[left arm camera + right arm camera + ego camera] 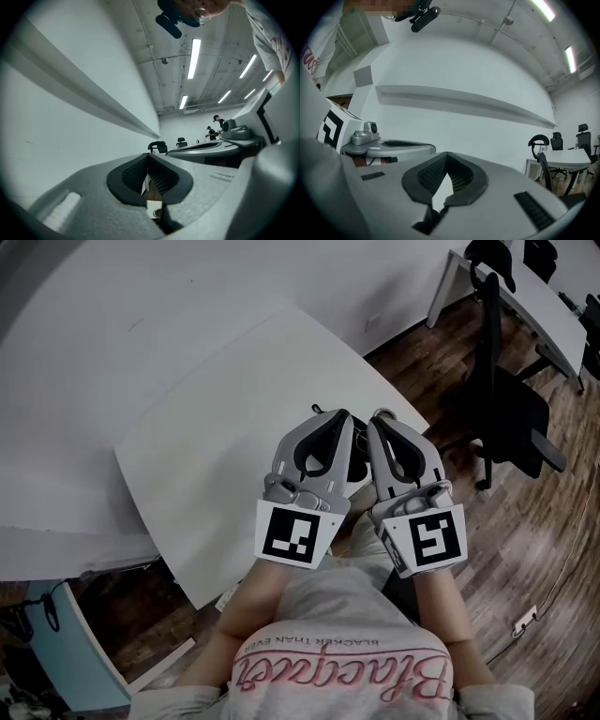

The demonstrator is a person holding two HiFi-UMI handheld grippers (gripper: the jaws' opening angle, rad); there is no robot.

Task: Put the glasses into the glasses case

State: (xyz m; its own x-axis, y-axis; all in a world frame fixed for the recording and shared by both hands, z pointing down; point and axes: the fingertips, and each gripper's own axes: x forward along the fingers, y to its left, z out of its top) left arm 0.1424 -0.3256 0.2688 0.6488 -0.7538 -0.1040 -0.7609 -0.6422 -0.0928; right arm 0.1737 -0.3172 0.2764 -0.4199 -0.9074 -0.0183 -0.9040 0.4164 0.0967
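Here, left tongs (pixel 323 415) and right tongs (pixel 380 418) are held closed, empty, above the tabletop (pixel 206 456); no glasses or case are seen, so no step is judged.

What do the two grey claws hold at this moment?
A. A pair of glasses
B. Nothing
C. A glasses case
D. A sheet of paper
B: the grey left claw and the grey right claw are each shut tip to tip, with nothing caught between them.
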